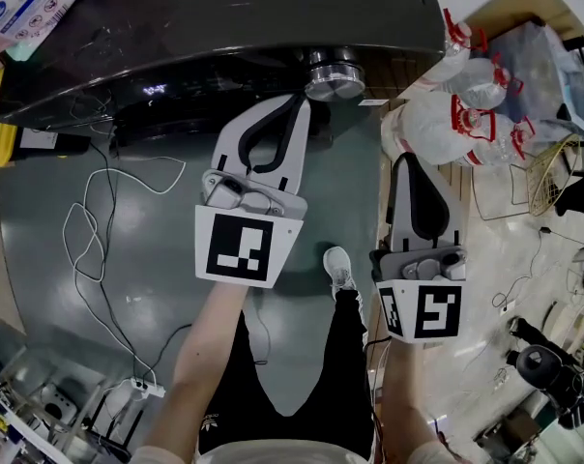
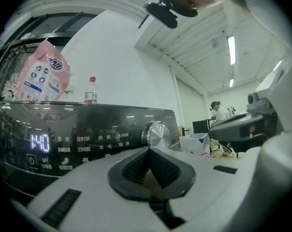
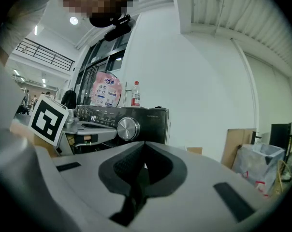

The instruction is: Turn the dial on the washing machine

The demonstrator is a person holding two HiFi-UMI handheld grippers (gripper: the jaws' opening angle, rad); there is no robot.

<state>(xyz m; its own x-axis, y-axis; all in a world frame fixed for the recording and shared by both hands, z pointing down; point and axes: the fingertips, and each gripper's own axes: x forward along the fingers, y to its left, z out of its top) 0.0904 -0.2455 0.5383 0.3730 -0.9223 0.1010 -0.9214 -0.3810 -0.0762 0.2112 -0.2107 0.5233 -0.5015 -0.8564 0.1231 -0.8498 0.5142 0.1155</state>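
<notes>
- Silver and ridged, the dial sits at the right end of the washing machine's dark, glossy control panel.
- The left gripper has its 2 jaws clenched together with nothing between them. Its tips lie just beside the dial, on the dial's left in the head view. Whether they touch it cannot be told.
- In the left gripper view the ribbed black pads meet in a tight seam. The dial stands just above and beyond them, and a lit display far to the left reads 1:40.
- The right gripper hangs lower and further right, apart from the machine. Its 2 jaws are also pressed together and hold nothing.
- From the right gripper view the dial faces the camera. The left gripper's marker cube shows to the dial's left.
- On top of the machine stand a pink detergent bag and a bottle with a red cap, the bag well to the left of the bottle.
- White cables loop over the grey-green floor in front of the machine, and the person's shoe shows between the 2 grippers.
- Clear plastic bags with red ties lie to the right of the machine.
</notes>
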